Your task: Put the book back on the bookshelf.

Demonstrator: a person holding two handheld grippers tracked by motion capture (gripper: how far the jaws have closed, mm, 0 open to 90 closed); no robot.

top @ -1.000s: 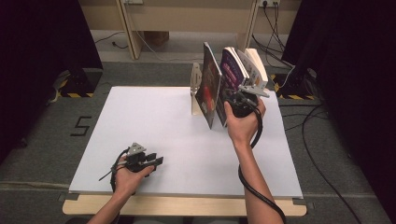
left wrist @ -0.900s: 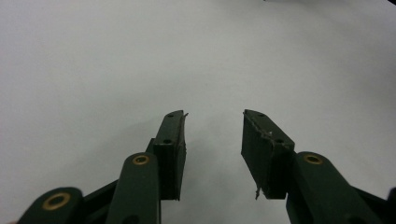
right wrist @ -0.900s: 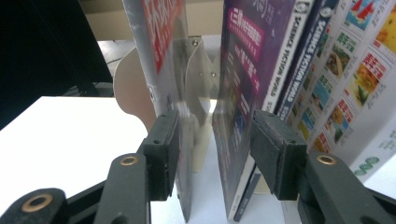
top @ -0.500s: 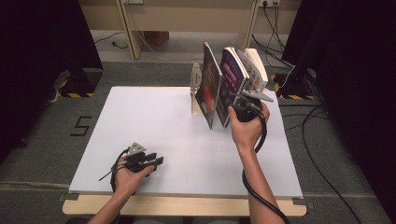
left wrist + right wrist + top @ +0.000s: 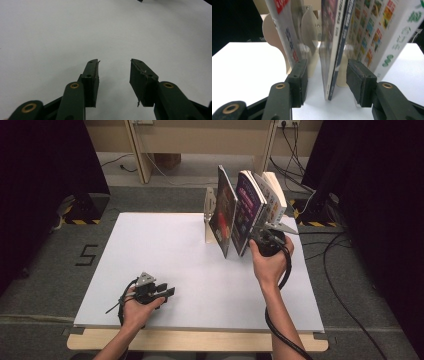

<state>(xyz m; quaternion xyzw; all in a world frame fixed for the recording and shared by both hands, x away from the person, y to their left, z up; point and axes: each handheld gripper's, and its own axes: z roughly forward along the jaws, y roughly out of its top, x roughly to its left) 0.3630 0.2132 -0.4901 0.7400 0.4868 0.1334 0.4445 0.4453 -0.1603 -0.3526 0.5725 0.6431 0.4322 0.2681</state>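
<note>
Book: the thin purple-covered book stood upright in the rack at two o'clock on the table, second of the row.
Right gripper: my right gripper had its jaws apart, straddling that book's lower edge, pads clear of it on both sides.
Left gripper: my left gripper lay at seven o'clock with jaws apart over bare white tabletop, nothing between them.
Neighbours: a dark glossy-covered book leaned at nine o'clock of mine, a white book with colourful squares at three o'clock.
Rack: a pale wooden book stand held them.
Progress: I judged the reach done; closing and pulling out remained.
Views: the right gripper view showed the gaps beside my pads; the high view gave the row's place.
</note>
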